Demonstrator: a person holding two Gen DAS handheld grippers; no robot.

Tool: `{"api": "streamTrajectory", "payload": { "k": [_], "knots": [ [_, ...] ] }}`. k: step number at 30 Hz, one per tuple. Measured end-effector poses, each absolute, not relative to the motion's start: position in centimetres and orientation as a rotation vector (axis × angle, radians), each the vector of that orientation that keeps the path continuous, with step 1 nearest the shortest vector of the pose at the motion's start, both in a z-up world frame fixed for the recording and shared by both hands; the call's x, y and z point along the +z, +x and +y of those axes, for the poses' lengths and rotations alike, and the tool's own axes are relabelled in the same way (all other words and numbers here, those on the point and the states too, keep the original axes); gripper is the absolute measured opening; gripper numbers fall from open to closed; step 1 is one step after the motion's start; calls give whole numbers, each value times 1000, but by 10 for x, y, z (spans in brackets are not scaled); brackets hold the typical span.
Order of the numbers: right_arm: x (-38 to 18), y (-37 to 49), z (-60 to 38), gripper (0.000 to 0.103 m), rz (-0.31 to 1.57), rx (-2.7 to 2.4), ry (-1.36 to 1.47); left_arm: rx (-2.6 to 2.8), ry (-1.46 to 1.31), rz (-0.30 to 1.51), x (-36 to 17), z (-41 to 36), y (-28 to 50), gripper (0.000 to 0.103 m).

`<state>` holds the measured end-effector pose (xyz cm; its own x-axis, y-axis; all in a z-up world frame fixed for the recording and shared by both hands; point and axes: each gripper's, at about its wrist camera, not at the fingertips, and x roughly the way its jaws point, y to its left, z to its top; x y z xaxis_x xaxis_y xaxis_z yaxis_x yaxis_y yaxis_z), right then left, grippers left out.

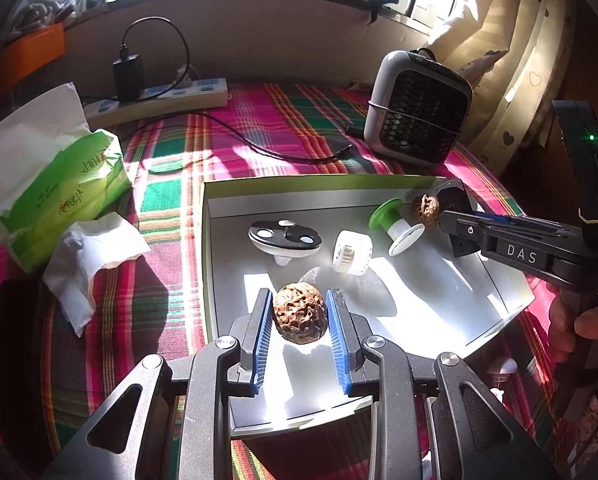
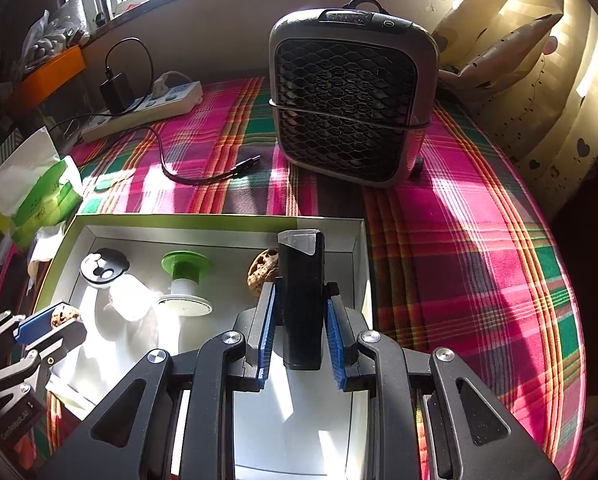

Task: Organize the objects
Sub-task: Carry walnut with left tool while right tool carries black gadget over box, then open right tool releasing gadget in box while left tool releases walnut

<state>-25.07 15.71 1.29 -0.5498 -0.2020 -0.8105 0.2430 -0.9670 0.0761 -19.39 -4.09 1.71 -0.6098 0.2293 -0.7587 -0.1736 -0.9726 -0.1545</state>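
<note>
A shallow white box (image 1: 219,216) with a green rim (image 2: 219,218) lies on the plaid cloth. My left gripper (image 1: 299,304) is shut on a brown walnut (image 1: 299,313) over the box's near part; it also shows in the right wrist view (image 2: 64,315). My right gripper (image 2: 300,300) is shut on a black rectangular object (image 2: 301,300) with a clear cap, at the box's right side (image 1: 453,200). In the box lie a second walnut (image 1: 425,208) (image 2: 264,268), a green-and-white spool (image 1: 395,224) (image 2: 185,280), a white round piece (image 1: 351,251) and a black-and-white oval gadget (image 1: 285,238) (image 2: 104,266).
A grey mesh-fronted fan (image 1: 417,110) (image 2: 349,100) stands behind the box. A power strip with charger (image 1: 159,94) and a loose black cable (image 1: 259,146) lie at the back. A green tissue pack (image 1: 55,184) and crumpled tissue (image 1: 95,256) sit left.
</note>
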Motion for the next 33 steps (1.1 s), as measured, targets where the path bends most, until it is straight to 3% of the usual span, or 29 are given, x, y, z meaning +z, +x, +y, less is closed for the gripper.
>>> {"api": "streamTrajectory", "payload": {
  "k": [33],
  "knots": [
    [3,-255,144,25,193,-2591,1326,2674,-1273,-8,12,-31,-205,25]
  ]
}}
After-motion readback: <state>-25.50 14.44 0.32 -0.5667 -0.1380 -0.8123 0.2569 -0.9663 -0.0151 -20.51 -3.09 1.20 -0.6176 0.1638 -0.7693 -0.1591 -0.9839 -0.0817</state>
